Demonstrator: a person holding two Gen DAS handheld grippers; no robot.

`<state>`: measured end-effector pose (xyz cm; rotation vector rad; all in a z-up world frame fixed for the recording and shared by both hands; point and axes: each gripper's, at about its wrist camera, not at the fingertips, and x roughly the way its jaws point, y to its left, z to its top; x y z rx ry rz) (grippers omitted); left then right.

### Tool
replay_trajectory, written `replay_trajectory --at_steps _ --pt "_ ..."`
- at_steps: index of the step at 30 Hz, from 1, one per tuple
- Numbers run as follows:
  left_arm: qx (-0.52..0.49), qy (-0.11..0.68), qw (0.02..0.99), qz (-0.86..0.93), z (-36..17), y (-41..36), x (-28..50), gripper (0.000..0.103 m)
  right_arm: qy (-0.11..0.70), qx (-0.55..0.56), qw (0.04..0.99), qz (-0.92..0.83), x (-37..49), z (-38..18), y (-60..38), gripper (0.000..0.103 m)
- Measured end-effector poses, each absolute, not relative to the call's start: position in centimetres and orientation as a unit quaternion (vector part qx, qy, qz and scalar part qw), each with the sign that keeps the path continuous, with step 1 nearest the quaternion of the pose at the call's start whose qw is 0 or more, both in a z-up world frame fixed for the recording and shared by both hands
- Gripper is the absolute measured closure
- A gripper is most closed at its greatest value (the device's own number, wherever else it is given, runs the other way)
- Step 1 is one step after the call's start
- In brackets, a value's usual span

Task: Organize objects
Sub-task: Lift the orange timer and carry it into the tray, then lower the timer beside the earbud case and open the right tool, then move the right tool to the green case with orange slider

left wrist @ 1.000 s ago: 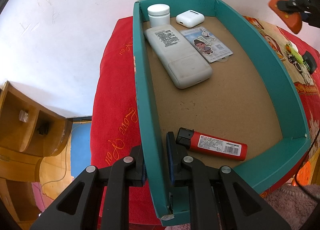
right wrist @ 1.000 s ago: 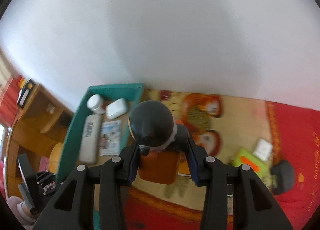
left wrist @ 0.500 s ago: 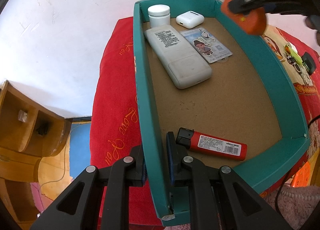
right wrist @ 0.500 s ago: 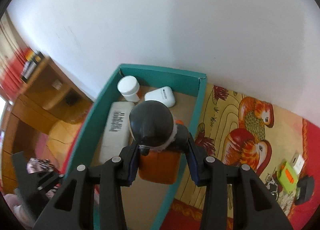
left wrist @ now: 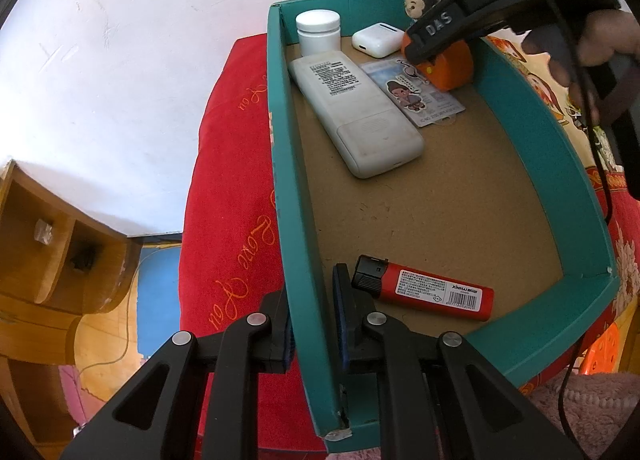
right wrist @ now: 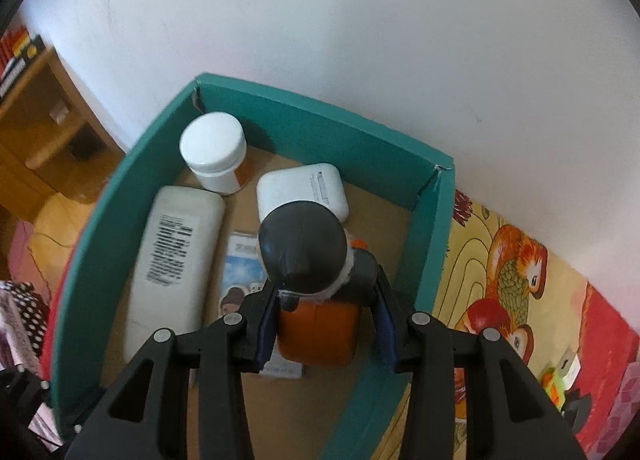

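A teal box (left wrist: 532, 132) with a brown floor holds a white jar (left wrist: 318, 30), a white earbud case (left wrist: 378, 40), a white remote (left wrist: 356, 104), a picture card (left wrist: 416, 94) and a red lighter (left wrist: 428, 292). My left gripper (left wrist: 312, 316) is shut on the box's left wall (left wrist: 288, 180) near its front corner. My right gripper (right wrist: 324, 316) is shut on an orange figurine with a dark head (right wrist: 308, 260), held low inside the box over the card (right wrist: 240, 272), near the right wall. It also shows in the left wrist view (left wrist: 448, 60).
The box sits on a red cloth (left wrist: 232, 196) against a white wall. A patterned cloth with birds (right wrist: 512, 280) lies right of the box, with small green and white items (right wrist: 560, 376) on it. A wooden shelf (left wrist: 44, 244) stands at the left.
My right gripper has carried the figurine from right of the box, over the wall and down inside, near the earbud case. The left gripper and the box have not moved.
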<state>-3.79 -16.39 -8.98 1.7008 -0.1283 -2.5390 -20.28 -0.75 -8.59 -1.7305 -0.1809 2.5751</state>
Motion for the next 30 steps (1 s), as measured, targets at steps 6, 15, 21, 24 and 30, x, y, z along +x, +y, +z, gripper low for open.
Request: replay_trajectory --at_steps 6,15,21,24,30 --pt "0.555 -0.043 0.041 -0.830 -8.9 -16.5 -4.0 0.088 -0.015 -0.563 0.025 0.826 -20.6 -8.7 0.1 0.062" --pt "0.555 -0.042 0.041 -0.830 -8.9 -16.6 -3.9 0.088 -0.007 -0.550 0.025 0.834 -19.9 -8.7 0.5 0.062" --pt "0.555 -0.042 0.041 -0.830 -8.9 -16.7 -3.7 0.088 -0.003 -0.525 0.025 0.851 -18.9 -7.2 0.7 0.047" --pt "0.555 -0.042 0.041 -0.830 -8.9 -16.7 -3.7 0.088 -0.018 -0.511 0.028 0.859 -18.1 -6.2 0.7 0.045" --pt "0.555 -0.042 0.042 -0.830 -9.2 -16.8 -3.2 0.088 -0.007 -0.500 0.020 0.866 -16.6 -5.0 1.6 0.044"
